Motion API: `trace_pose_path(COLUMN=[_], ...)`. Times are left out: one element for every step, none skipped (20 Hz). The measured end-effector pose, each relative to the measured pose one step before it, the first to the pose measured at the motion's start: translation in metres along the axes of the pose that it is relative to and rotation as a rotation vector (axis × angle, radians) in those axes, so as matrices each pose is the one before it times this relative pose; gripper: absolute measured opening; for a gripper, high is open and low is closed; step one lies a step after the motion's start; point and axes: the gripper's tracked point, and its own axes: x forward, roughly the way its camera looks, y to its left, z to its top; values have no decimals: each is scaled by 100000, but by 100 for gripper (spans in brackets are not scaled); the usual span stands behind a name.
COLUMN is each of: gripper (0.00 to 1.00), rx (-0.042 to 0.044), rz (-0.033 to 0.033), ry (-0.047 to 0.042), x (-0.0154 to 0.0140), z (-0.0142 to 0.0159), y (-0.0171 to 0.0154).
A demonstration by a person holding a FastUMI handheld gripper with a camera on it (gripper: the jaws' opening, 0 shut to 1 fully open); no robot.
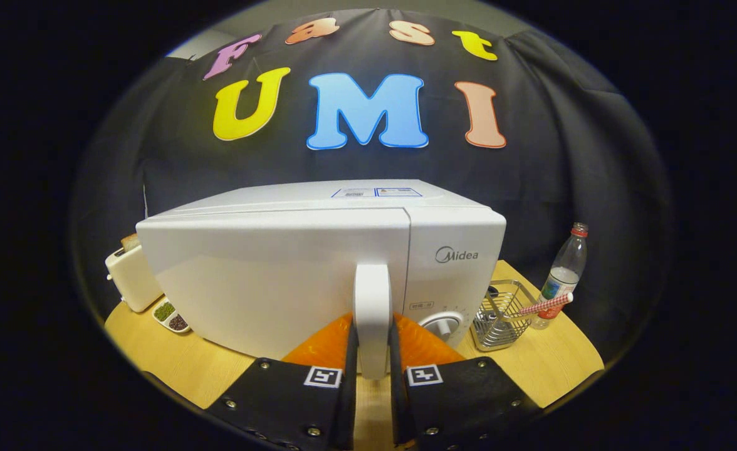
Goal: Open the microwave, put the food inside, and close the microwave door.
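Grasping the handle [372,313]: gripper [372,369] clenched on it, one finger per side; microwave [318,269] door closed on the table [550,363]; pull in an arc about the far hinge, grip kept square.

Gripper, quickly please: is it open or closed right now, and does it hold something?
Gripper: closed on the microwave door handle, one finger pressing on each side of it.
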Motion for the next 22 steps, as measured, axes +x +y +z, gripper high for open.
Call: trace_pose_path(gripper=[23,17,17,17,17,17,17,17,17,17,17,17,17,17,17,17,18,19,21,22,22,23], rx=[-111,-447,262,31,-173,154,679,-379,-2556,-2395,-647,965,806,671,116,-17,100,133,-105,-515,-1060,-1382], rz=[1360,1101,875,119,-619,-839,-621,-362,-31,-5,156,-198,-99,-173,273,813,1261,1861,1612,1420,1126,712], ry=[41,1234,292,721,264,597,1156,-367,-997,-1096,702,210,871,543,935,758,1028,1122,711,465,470,292], x=[-163,24,-129,-78,-67,-39,-228,-619,-777,-919,-708,-493,-520,-614,-651,-764,-652,-788,-788,-859,-754,-669], z=[84,-165,73,-16,75,-103,-96,-427,-352,-22,-337,-365,-247,-338,-208,-384,-324,-355,-313,-416,-315,-459], y=[-45,266,31,-24,-51,-61,53,153,276,412,188,-9,165,287,347,441,434,601,546,516,605,664])
